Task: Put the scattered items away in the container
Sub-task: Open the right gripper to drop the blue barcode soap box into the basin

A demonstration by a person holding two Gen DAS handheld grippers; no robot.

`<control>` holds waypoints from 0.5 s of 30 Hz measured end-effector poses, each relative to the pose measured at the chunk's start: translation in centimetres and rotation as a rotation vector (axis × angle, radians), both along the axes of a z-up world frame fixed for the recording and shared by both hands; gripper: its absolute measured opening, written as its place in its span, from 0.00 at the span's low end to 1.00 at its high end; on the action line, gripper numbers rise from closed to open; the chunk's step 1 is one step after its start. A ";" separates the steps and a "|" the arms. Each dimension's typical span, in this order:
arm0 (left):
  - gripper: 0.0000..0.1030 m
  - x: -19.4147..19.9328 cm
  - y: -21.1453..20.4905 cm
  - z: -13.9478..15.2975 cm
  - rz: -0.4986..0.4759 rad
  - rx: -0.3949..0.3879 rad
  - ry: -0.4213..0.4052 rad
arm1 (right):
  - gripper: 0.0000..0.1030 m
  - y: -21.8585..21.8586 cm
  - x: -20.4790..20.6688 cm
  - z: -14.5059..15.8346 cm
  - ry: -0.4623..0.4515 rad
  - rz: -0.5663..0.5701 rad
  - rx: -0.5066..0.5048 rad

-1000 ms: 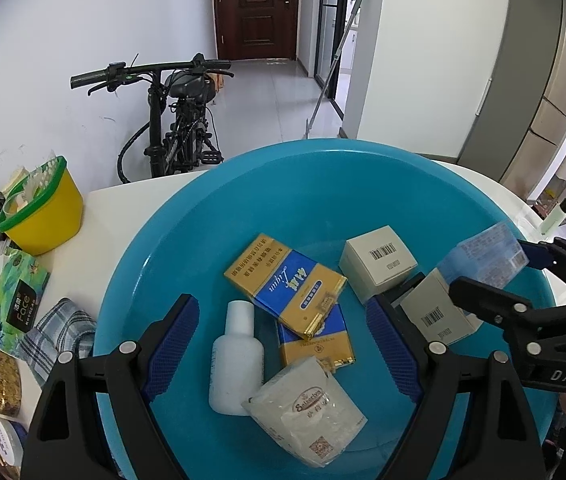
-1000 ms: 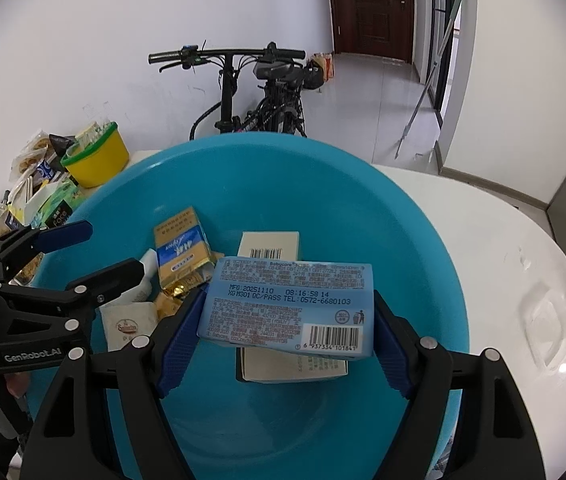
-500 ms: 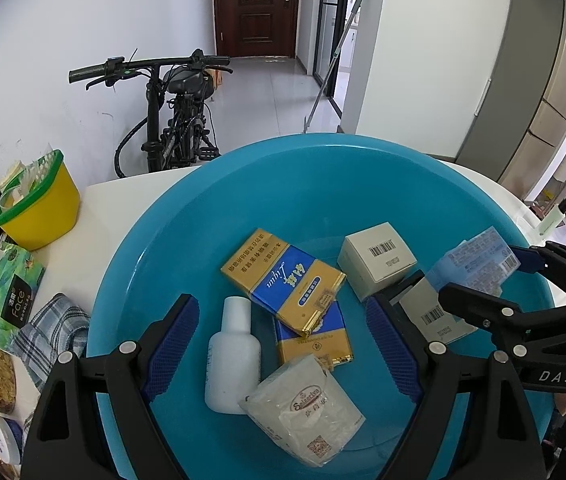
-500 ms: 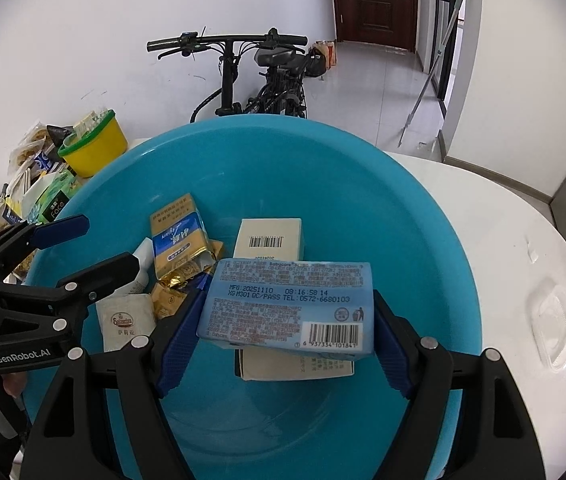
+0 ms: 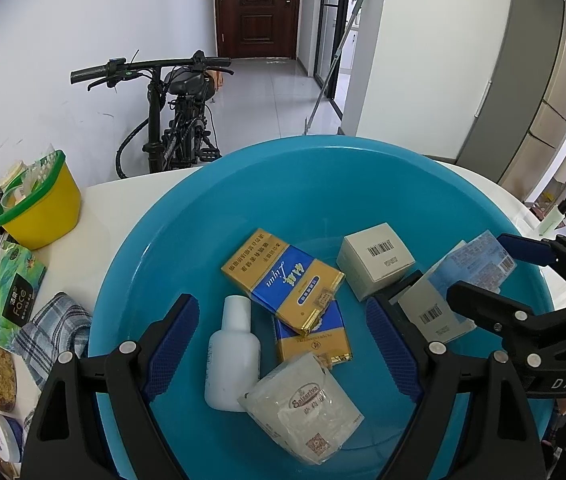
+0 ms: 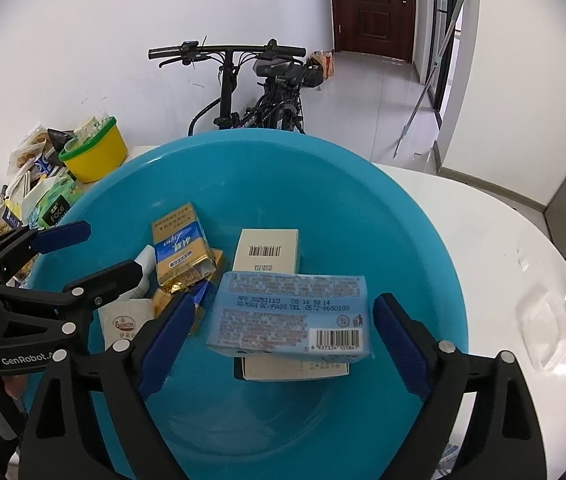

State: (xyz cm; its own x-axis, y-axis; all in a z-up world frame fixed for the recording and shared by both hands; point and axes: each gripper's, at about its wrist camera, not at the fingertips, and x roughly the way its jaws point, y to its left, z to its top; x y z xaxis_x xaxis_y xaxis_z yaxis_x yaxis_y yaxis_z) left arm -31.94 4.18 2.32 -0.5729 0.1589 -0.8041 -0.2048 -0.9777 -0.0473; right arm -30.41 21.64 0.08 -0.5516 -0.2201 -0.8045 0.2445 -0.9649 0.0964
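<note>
A big blue basin (image 5: pixel 323 184) (image 6: pixel 323 184) sits on the white table. In it lie two gold-and-blue packs (image 5: pixel 283 280), a white bottle (image 5: pixel 233 356), a white sachet (image 5: pixel 303 404) and two beige boxes (image 5: pixel 375 260). My left gripper (image 5: pixel 283 344) is open and empty above the bottle. My right gripper (image 6: pixel 283 336) is open. A light blue pack (image 6: pixel 291 316) lies between its fingers, clear of both pads, resting on a beige box (image 6: pixel 295 368). It also shows in the left wrist view (image 5: pixel 479 264).
A yellow tub with a green rim (image 5: pixel 39 208) stands left of the basin. Snack bags (image 5: pixel 7 288) and a checked cloth (image 5: pixel 51 332) lie at the left edge. A bicycle (image 5: pixel 179 120) stands behind the table.
My right gripper has opened and let go of the light blue pack, which now rests on the box in the basin. The left gripper has barely moved.
</note>
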 end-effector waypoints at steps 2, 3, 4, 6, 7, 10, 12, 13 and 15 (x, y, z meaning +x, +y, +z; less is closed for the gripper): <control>0.85 0.0 0.0 0.0 -0.001 0.002 0.000 | 0.88 0.1 0.0 0.0 0.001 -0.003 -0.002; 0.85 0.0 0.0 0.0 -0.001 0.001 0.000 | 0.88 0.1 0.0 0.0 0.001 -0.004 -0.002; 0.85 0.0 0.0 0.0 -0.001 0.000 0.001 | 0.88 0.1 0.0 0.0 0.000 -0.007 -0.002; 0.85 0.0 0.0 0.0 0.000 0.001 0.002 | 0.89 0.2 0.0 0.0 -0.003 -0.013 -0.001; 0.85 0.0 0.0 0.0 0.000 0.001 0.003 | 0.93 0.3 -0.1 -0.1 -0.006 -0.014 0.000; 0.85 0.2 -0.1 0.1 0.002 0.002 0.005 | 0.95 0.4 0.0 -0.1 -0.001 -0.025 -0.004; 0.85 0.3 -0.1 0.3 0.004 0.005 0.009 | 0.95 0.4 0.1 0.0 0.003 -0.029 -0.008; 0.85 0.3 -0.2 0.4 0.006 0.008 0.011 | 0.95 0.5 0.1 0.1 0.005 -0.031 -0.009; 0.85 0.4 -0.2 0.5 0.010 0.016 0.016 | 0.95 0.5 0.2 0.2 0.013 -0.036 -0.013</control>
State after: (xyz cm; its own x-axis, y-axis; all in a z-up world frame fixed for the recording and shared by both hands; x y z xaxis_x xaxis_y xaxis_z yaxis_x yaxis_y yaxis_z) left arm -31.49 3.95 2.85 -0.5871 0.1658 -0.7923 -0.1961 -0.9788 -0.0595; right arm -30.24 22.19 0.30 -0.5696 -0.2105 -0.7945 0.2108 -0.9717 0.1064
